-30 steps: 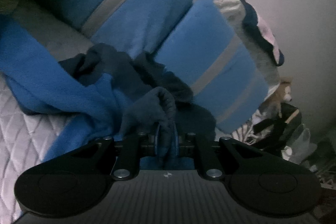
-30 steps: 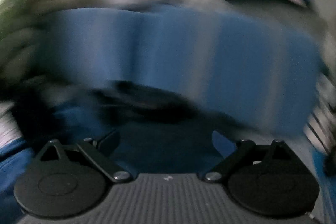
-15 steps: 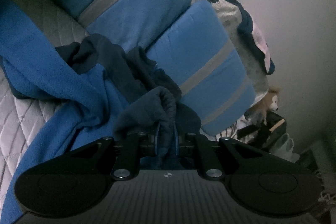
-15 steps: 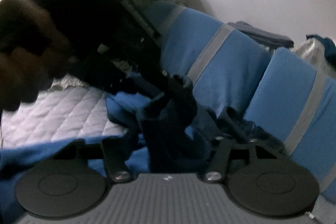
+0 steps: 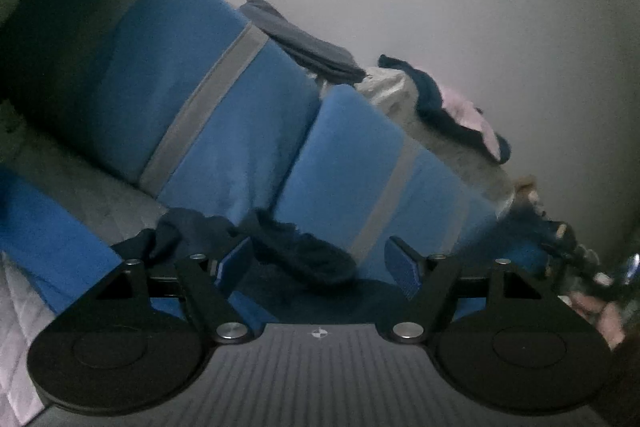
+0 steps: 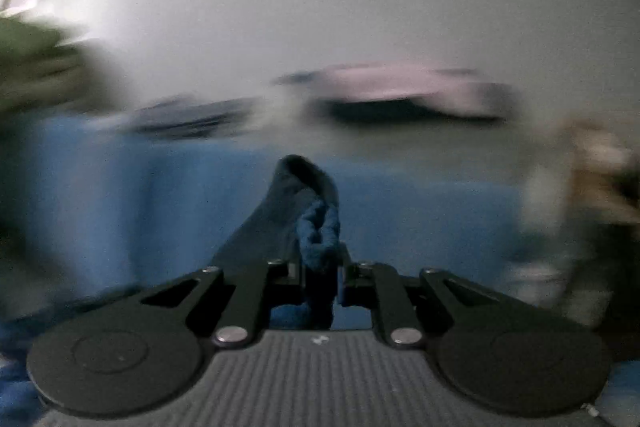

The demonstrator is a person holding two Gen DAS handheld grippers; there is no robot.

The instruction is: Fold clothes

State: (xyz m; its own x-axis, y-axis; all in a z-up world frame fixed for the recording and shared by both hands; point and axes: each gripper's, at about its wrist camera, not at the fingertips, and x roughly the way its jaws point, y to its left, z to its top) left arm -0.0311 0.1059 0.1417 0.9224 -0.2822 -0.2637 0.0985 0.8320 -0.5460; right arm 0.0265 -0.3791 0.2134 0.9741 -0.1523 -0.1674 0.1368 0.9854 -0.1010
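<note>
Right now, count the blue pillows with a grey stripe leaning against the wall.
2. One pillow stands at the left; the other pillow leans beside it at the right, touching it. More may be hidden beyond the frame.

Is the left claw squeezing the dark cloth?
No, the left claw is opening, and the dark cloth lies loose between its blue pads, which do not press it.

Garment point(image 6: 316, 223) from left tongs point(image 5: 318, 261) to right tongs point(image 6: 320, 267)
</note>
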